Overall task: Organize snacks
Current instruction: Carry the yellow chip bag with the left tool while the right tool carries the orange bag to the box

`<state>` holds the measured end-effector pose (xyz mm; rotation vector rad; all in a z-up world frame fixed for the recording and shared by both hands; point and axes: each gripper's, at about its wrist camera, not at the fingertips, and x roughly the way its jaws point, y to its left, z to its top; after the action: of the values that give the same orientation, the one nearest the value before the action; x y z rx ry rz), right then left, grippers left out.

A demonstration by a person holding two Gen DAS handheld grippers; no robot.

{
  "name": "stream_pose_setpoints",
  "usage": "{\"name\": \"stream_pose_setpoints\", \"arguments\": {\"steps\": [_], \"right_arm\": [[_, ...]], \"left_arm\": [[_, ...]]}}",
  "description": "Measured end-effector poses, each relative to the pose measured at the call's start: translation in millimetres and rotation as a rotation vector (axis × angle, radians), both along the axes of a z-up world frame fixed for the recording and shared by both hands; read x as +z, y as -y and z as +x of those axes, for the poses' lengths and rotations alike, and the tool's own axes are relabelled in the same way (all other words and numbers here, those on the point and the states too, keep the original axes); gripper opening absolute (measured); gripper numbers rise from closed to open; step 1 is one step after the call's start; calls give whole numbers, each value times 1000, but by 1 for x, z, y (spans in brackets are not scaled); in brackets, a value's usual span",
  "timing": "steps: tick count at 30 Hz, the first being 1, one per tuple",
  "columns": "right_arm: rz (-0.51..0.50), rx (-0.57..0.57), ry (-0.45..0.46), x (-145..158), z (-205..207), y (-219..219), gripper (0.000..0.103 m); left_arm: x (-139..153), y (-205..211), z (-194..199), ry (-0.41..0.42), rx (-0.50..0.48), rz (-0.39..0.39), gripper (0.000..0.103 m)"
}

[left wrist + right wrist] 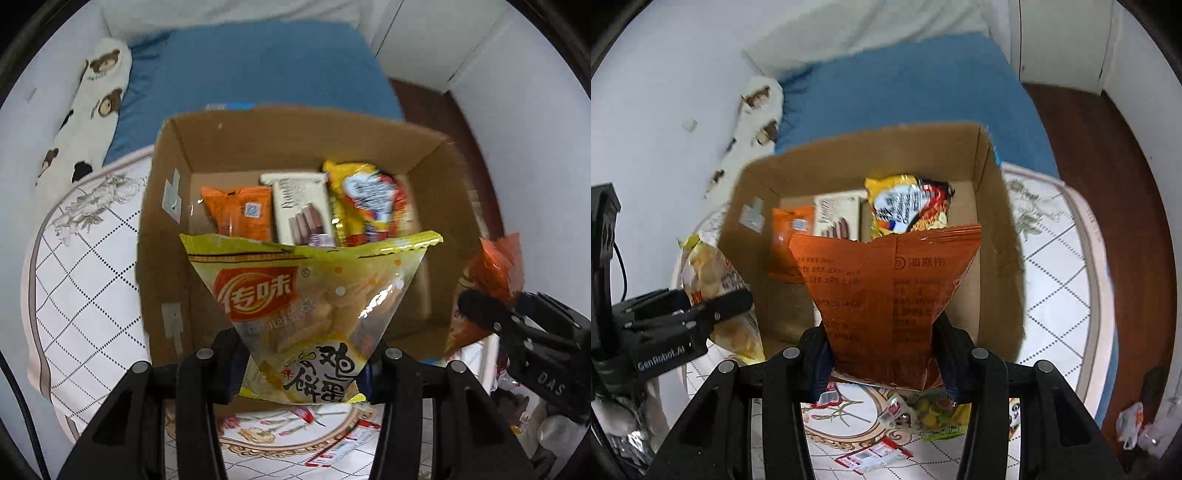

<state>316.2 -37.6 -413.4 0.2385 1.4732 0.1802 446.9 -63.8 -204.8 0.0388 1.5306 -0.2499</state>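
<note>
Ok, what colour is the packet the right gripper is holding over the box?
Orange packet with dark printed text, clearest in the right wrist view.

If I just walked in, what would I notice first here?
Two snack bags held up at once: the left gripper pinches a see-through yellow biscuit bag, and the right gripper pinches a shiny orange foil bag. Right behind them sits an open brown cardboard box with more snacks lined up inside.

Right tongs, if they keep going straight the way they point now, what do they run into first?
Probably the cardboard box. The right tongs, shut on the orange packet, point into its open top, toward the snacks inside; depth is unclear.
</note>
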Motion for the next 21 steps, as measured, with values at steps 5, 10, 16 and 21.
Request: {"name": "stream_pose_setpoints", "arguments": {"steps": [5, 10, 16, 21], "right_arm": [[-42, 23, -111, -52, 12, -6, 50], [-69, 39, -192, -85, 14, -6, 52], [-68, 42, -265, -107, 12, -4, 89], [-79, 37, -249, -106, 14, -2, 96]], "left_arm": [[-52, -4, 14, -91, 13, 64, 44], [-81, -6, 17, -149, 29, 65, 45], [-92, -11, 16, -152, 35, 43, 86], [-86, -15, 13, -116, 50, 36, 87]]}}
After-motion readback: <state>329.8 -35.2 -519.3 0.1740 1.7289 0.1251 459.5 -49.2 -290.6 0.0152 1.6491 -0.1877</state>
